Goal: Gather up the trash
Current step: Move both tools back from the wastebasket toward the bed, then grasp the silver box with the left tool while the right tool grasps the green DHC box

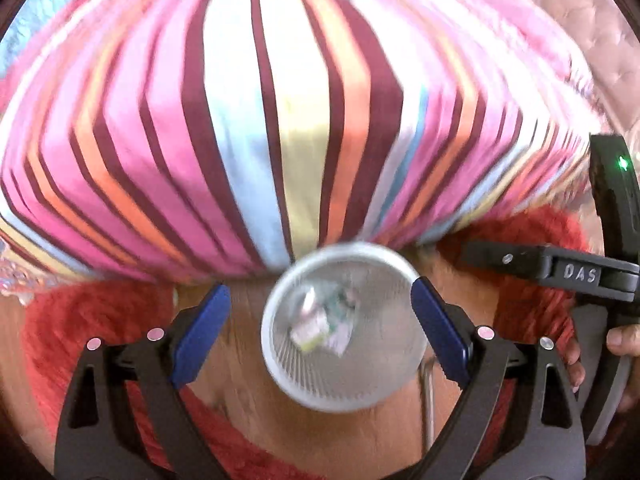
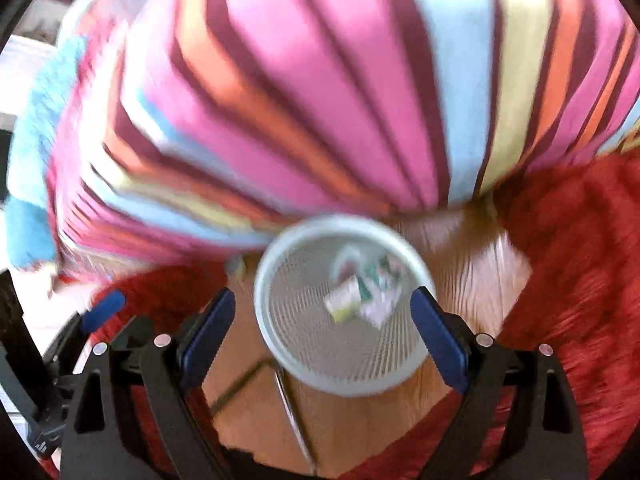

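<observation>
you're hovering left gripper [image 1: 320,336] and right gripper [image 2: 324,336], both spread, empty | over mesh wastebasket [image 1: 344,328] holding crumpled wrappers [image 1: 324,320] | likely dropping trash there

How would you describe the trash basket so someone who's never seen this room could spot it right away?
Find the big striped bedspread; just below its edge, on bare wood floor between red shaggy rugs, stands the mesh wastebasket. It is the only round, silvery thing there, with crumpled wrappers inside.

bedcover [image 1: 256,120]: pink/maroon/orange stripes | rug [image 2: 580,248]: red | mesh bin [image 1: 344,328]: seemingly silver-grey
</observation>
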The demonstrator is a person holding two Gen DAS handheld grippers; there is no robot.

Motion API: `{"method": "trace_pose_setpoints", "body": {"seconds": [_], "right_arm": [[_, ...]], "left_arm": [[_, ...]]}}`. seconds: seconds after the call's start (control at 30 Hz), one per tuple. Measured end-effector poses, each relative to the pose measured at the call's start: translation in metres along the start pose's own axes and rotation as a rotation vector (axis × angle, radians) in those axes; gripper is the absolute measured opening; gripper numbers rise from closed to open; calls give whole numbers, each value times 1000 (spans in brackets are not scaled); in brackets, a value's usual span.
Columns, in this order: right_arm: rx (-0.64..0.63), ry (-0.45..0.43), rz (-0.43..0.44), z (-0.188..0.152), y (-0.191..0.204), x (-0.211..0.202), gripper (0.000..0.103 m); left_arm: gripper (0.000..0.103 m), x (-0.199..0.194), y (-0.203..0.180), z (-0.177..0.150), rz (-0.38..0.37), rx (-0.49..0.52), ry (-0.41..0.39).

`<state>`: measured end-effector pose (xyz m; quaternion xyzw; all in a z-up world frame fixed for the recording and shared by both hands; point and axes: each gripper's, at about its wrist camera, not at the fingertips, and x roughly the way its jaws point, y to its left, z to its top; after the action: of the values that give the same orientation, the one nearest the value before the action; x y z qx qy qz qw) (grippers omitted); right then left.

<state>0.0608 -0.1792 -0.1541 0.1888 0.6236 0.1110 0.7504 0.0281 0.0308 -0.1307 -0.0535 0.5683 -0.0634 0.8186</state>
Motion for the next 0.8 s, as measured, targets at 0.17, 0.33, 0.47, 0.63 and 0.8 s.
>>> {"method": "trace_pose_setpoints", "body": {"seconds": [0.17,0.33,0.47,0.63,0.8], "right_arm": [[-38,-256,-4,42,2,-57,85],[-107,-392,-12,88,14,-84,85],[-168,-476,-35,120,28,-92,85],[-257,-518,-54,146,51,-82,86],[-348,-536,-89,170,63,-71,95]], "left_arm": [[89,-27,-6,46,-57,-17,-156],[94,-36,-21,94,-24,20,-281],[94,-32,-29,124,-27,6,-314],[94,-20,-29,153,-18,-39,-325],[94,-9,-28,167,-22,-45,-328]]}}
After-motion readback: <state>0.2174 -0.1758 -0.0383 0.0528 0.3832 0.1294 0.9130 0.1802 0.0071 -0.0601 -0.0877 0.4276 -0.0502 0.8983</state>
